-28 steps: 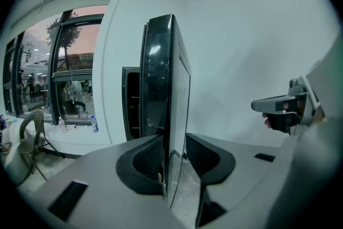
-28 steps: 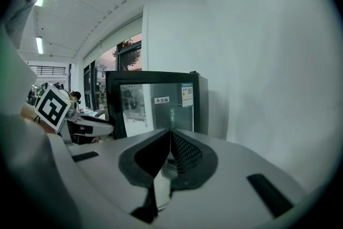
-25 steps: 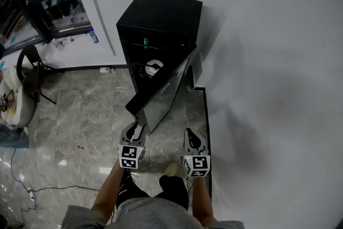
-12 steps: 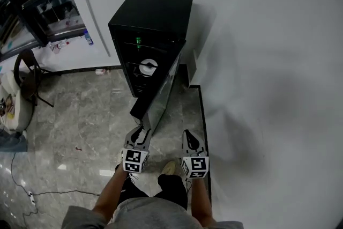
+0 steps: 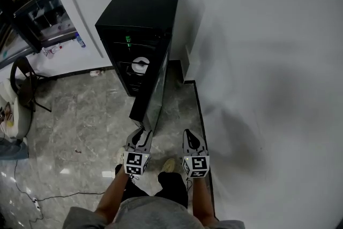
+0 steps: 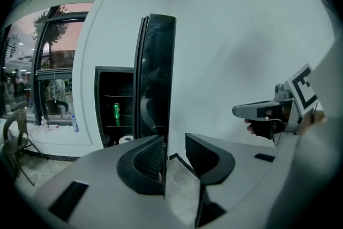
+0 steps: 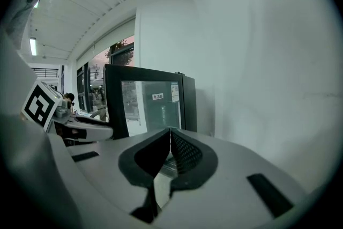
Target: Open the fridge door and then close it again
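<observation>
One black fridge stands against the white wall. Its door is swung wide open and sticks out over the floor toward me. Inside I see a green can on a shelf and a white round thing lower down.

The door's free edge is right at my left gripper. That gripper's jaws are apart. The door edge sits just by the inner side of one finger, and bare floor shows in the gap. I think I hold it there so I can steer the door, since a door swings easily from the edge far from its hinge. I cannot tell if the finger really touches the door.

My right gripper hangs beside the left one, nearer the wall. Its jaws are pressed together on nothing. I think it is there just to keep out of the way, because one gripper is enough for a door. The door looks open enough, so I guess the closing push comes next.
</observation>
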{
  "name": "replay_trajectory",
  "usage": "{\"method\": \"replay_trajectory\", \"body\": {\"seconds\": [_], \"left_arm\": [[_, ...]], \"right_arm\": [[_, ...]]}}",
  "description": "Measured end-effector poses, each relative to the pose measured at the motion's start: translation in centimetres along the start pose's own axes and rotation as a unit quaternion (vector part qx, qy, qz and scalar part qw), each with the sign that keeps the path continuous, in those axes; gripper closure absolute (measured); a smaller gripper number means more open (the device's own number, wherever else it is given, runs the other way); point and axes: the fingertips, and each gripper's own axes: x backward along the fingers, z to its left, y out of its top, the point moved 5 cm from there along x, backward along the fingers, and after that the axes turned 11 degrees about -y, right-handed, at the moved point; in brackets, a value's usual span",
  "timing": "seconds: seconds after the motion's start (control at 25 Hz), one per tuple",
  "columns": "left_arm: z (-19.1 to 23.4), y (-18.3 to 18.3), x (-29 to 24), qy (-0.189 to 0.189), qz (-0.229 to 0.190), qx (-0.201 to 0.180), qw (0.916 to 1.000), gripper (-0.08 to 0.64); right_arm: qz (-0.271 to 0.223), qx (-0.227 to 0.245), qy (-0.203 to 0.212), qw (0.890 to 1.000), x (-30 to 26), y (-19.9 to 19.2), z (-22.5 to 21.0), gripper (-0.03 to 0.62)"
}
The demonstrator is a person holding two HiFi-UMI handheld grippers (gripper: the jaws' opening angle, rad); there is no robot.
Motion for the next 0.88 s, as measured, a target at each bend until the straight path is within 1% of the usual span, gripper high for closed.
{"method": "replay_trajectory", "body": {"seconds": [0.28,0.6,0.76,0.88], "left_arm": [[-0.7,-0.1,-0.3,0.002,0.001,-0.005,1.0,0.437],[-0.4,0.2,0.3,-0.005,-0.004,0.006,1.0,0.439],[-0.1,1.0,1.6,0.007,-0.018,-0.009,0.9998,0.457],[0.2,2.4,2.8,0.011,-0.036,-0.009,0.9993,0.469]], "right_arm": [[0.0,-0.003,-0.005,1.0,0.1,-0.1,-0.9,0.568],[-0.008,0.001,0.004,1.0,-0.5,0.6,-0.3,0.568],[-0.015,0.001,0.012,1.0,-0.4,1.2,0.4,0.568],[-0.022,0.003,0.017,1.0,0.0,2.1,1.2,0.568]]}}
